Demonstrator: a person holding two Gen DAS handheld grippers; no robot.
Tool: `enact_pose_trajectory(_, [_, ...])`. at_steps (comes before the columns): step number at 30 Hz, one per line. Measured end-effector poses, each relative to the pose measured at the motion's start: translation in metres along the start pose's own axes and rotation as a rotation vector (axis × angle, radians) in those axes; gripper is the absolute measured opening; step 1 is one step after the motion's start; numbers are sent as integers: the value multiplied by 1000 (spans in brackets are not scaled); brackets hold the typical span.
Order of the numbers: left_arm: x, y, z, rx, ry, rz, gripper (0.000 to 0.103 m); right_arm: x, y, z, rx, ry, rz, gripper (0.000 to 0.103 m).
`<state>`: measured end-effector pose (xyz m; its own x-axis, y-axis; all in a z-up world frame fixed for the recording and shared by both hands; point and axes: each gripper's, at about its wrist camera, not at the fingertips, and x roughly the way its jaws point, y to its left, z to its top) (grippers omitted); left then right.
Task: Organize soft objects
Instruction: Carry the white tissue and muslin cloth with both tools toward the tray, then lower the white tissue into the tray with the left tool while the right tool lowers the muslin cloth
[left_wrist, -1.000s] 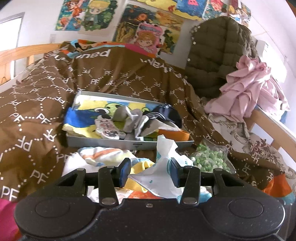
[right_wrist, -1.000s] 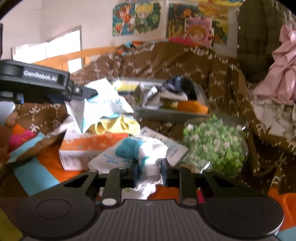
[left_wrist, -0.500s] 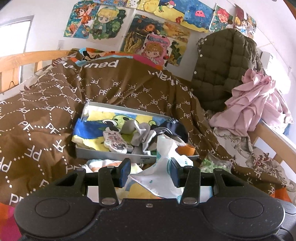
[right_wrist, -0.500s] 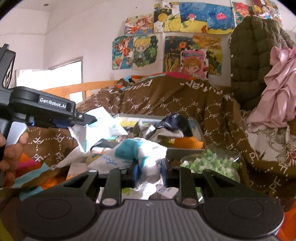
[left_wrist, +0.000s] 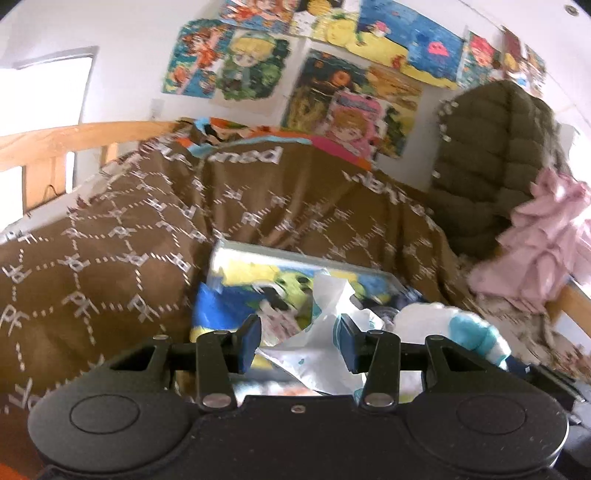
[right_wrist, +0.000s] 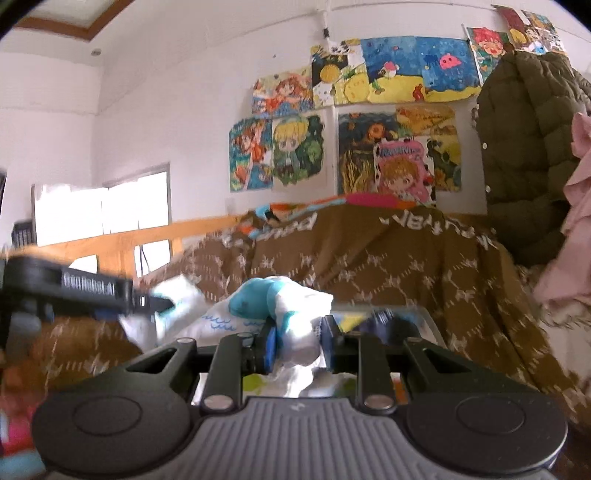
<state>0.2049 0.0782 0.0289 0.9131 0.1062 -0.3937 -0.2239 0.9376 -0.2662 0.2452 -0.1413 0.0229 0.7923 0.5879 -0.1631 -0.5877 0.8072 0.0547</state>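
Observation:
My left gripper (left_wrist: 297, 343) is shut on one end of a white sock with small blue marks (left_wrist: 317, 354), held in the air in front of the grey box (left_wrist: 295, 254) of socks on the brown bedspread. My right gripper (right_wrist: 298, 345) is shut on a white sock with a blue heel (right_wrist: 280, 306), lifted high. That sock also shows at the right of the left wrist view (left_wrist: 458, 328). The left gripper shows blurred at the left of the right wrist view (right_wrist: 162, 304), its white sock beside it.
The brown patterned bedspread (left_wrist: 110, 258) covers the bed, with a wooden rail (left_wrist: 55, 144) behind. An olive puffer jacket (left_wrist: 491, 147) and pink cloth (left_wrist: 546, 236) hang at the right. Posters (right_wrist: 369, 122) cover the wall.
Both grippers have risen and tilted up with their socks. The items on the bed below have dropped out of view, and the box now sits close ahead of the left gripper.

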Motion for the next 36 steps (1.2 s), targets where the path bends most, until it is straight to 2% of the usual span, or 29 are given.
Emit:
enact_pose_trajectory(6, [46,14,15,-49,-44,79,47,53,-14,14,112,-51,14,27])
enact_pose_trajectory(10, [75,22,18,-79,-58,118,47,75,-31,9,183,-33,-10,27])
enact_pose_trajectory(17, [116,34,10,-116,-34,197,47,102,-53,-3,293,1,-16,27])
enact_pose_trajectory(22, [130,35,3,-93,1,239,47,117,-57,-11,327,80,-14,27])
enact_pose_trajectory(24, [130,35,1,-90,-14,249,47,120,-55,-13,320,106,-10,27])
enact_pose_trajectory(36, [139,35,-1,-97,6,280,47,127,-56,-16,353,146,10,28])
